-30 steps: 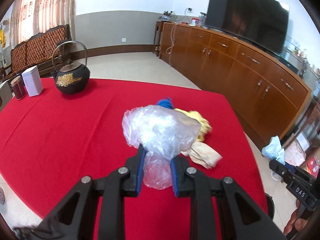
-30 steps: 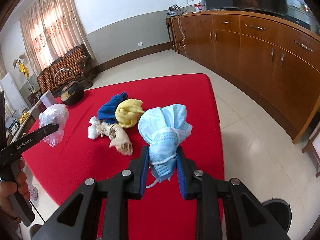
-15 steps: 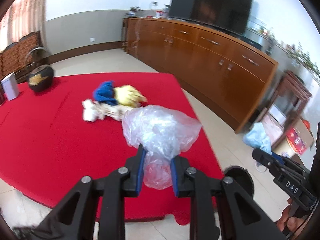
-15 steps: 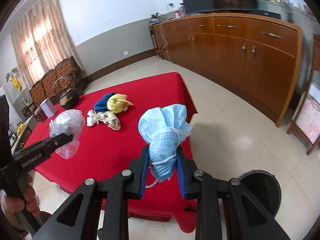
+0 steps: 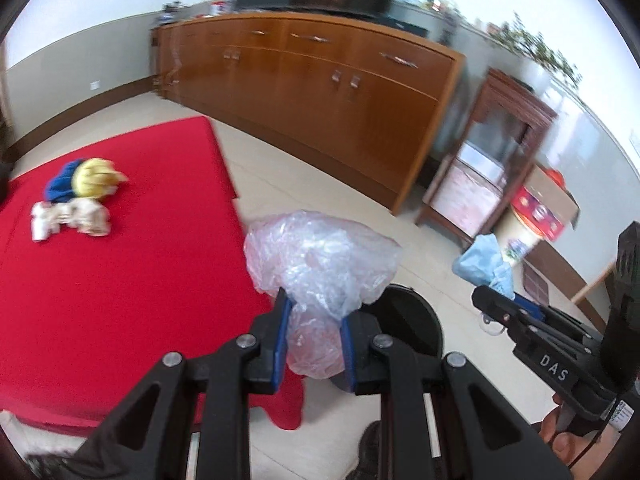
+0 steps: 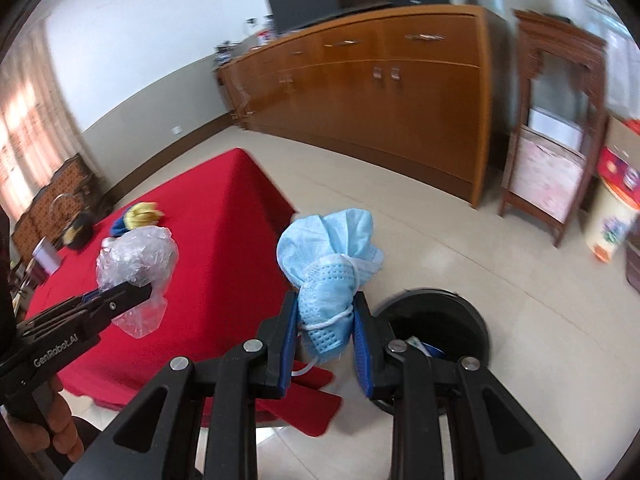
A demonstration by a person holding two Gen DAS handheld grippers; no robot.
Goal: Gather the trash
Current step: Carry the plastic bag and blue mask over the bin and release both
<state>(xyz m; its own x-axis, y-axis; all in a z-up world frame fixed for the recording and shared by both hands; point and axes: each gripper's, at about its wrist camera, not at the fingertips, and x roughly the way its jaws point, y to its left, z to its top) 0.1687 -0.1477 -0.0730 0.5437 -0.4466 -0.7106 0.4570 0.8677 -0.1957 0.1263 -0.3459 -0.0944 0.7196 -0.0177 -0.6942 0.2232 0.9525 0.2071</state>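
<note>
Plastic bag is clamped in the left gripper; the right gripper pinches a mask. Transport step: both probably need positioning over the bin, then opening.

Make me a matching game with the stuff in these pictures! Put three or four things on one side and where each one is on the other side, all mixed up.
Things:
1. crumpled plastic bag
2. blue face mask
3. yellow cloth ball
4. black bin

Places:
A. lying on the red table
B. standing on the floor
C. pinched in the left gripper
D. pinched in the right gripper

Pairs: 1-C, 2-D, 3-A, 4-B
</note>
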